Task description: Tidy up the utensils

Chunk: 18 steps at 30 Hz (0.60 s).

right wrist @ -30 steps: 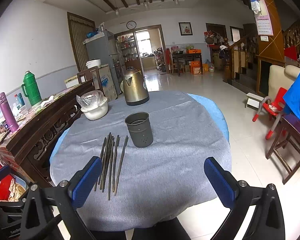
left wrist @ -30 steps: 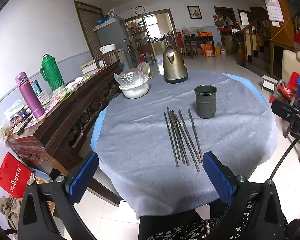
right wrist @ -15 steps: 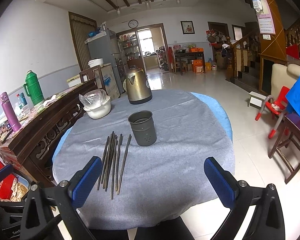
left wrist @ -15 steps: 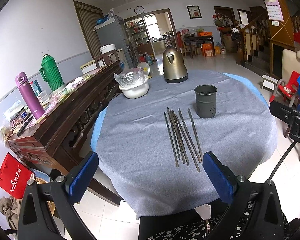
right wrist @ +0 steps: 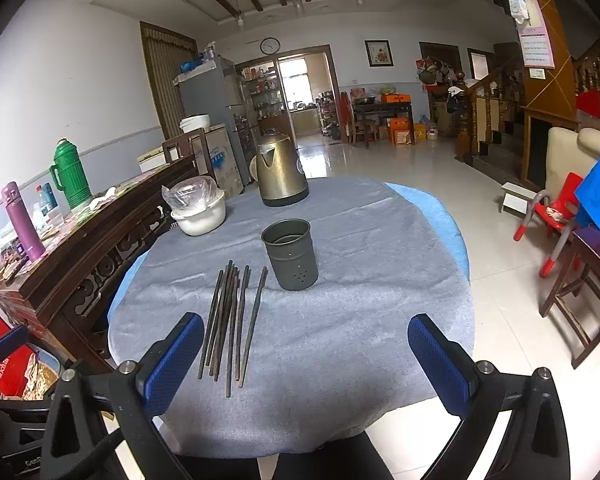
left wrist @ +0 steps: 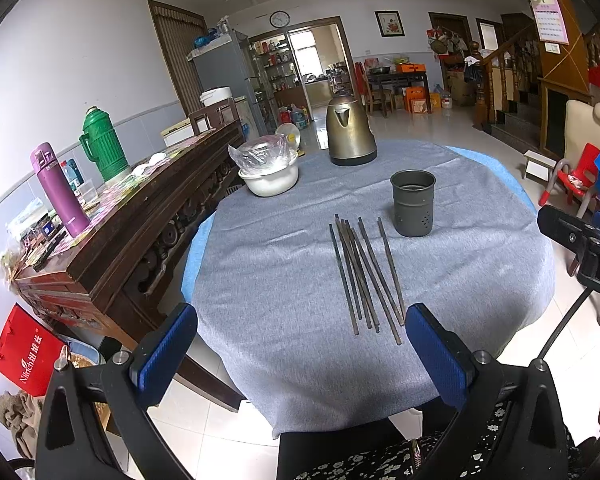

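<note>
Several dark chopsticks (left wrist: 364,276) (right wrist: 232,320) lie side by side on the grey tablecloth (left wrist: 280,280) (right wrist: 360,320). A dark grey perforated holder cup (left wrist: 413,203) (right wrist: 290,254) stands upright just beyond them to the right, with nothing in it that I can see. My left gripper (left wrist: 300,344) is open, short of the near ends of the chopsticks. My right gripper (right wrist: 306,354) is open too, above the table's front edge, with the chopsticks' near ends by its left finger. Neither holds anything.
A brass kettle (left wrist: 349,130) (right wrist: 281,174) and a white bowl under plastic film (left wrist: 269,168) (right wrist: 198,210) stand at the table's far side. A wooden sideboard (left wrist: 120,216) with a purple flask (left wrist: 58,190) and green thermos (left wrist: 100,144) runs along the left. Chairs (right wrist: 560,208) stand right.
The right gripper has moved forward toward the table, so the chopsticks and cup sit lower and larger in its view. The left gripper has barely moved.
</note>
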Available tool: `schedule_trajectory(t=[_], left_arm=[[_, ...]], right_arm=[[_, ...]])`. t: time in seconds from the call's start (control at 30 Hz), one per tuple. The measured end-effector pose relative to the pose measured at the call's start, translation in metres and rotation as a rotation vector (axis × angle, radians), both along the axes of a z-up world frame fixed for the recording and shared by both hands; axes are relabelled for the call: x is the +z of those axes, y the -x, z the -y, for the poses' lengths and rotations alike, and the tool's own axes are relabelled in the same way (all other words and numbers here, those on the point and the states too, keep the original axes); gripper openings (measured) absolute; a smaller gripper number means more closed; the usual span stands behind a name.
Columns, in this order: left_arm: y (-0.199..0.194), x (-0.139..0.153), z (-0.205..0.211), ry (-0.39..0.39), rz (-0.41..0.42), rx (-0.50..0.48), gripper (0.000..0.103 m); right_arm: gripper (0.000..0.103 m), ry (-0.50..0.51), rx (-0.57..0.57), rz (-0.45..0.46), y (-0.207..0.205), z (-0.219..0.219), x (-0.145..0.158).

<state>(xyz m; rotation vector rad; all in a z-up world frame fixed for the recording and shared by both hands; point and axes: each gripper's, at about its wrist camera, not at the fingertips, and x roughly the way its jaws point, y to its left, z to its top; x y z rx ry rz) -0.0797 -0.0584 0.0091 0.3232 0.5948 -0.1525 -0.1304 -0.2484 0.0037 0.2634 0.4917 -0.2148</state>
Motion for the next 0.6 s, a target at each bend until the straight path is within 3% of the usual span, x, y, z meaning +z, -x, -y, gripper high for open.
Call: schedule_trajectory(t=[0.4, 0.6], left_arm=[[-0.006, -0.002, -0.007, 0.013, -0.016, 0.015, 0.103], [-0.014, -0.004, -0.024, 0.043, -0.035, 0.068, 0.103]], right_arm=[[0.103, -0.005, 0.027, 0.004, 0.0, -0.004, 0.001], [0.103, 0.01, 0.044, 0.008, 0.001, -0.01, 0.001]])
